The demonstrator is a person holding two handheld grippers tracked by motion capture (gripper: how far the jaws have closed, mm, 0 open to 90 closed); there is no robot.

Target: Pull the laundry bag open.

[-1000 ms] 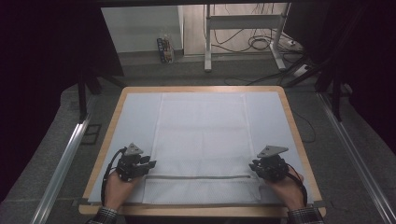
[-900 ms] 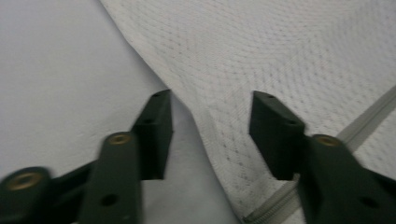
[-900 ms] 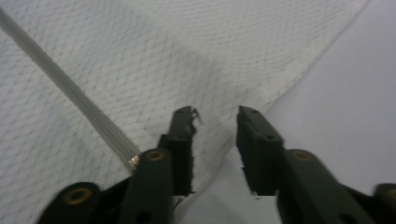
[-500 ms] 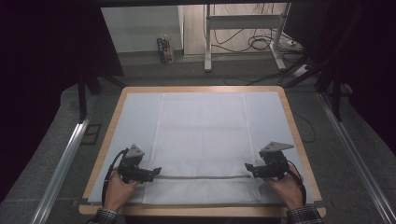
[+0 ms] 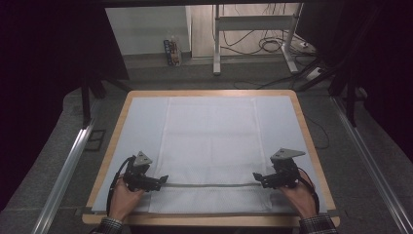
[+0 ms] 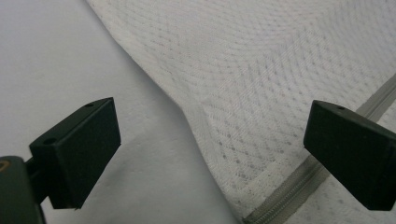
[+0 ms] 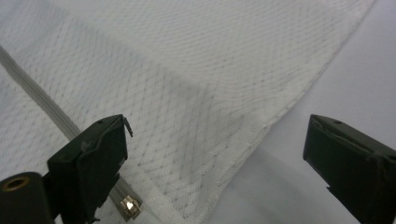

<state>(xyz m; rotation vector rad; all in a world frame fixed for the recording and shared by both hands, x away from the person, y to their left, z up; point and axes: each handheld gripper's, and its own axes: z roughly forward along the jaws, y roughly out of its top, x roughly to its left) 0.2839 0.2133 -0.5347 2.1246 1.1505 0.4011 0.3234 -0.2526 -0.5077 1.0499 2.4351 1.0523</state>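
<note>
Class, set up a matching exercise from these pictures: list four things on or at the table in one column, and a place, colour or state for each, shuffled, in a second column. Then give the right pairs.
Things:
1. mesh bag
2. zipper
3. zipper pull
4. left gripper

Descriptions:
A. shiny metal, beside a jaw in the right gripper view
B. jaws open, just been opening, nothing clamped
C. white, lying flat on the table cover
D. grey strip running across the bag's near end

Pairs: 1-C, 2-D, 3-A, 4-B

Zipper pull (image 7: 129,206) half behind fingers (image 7: 91,161)
</note>
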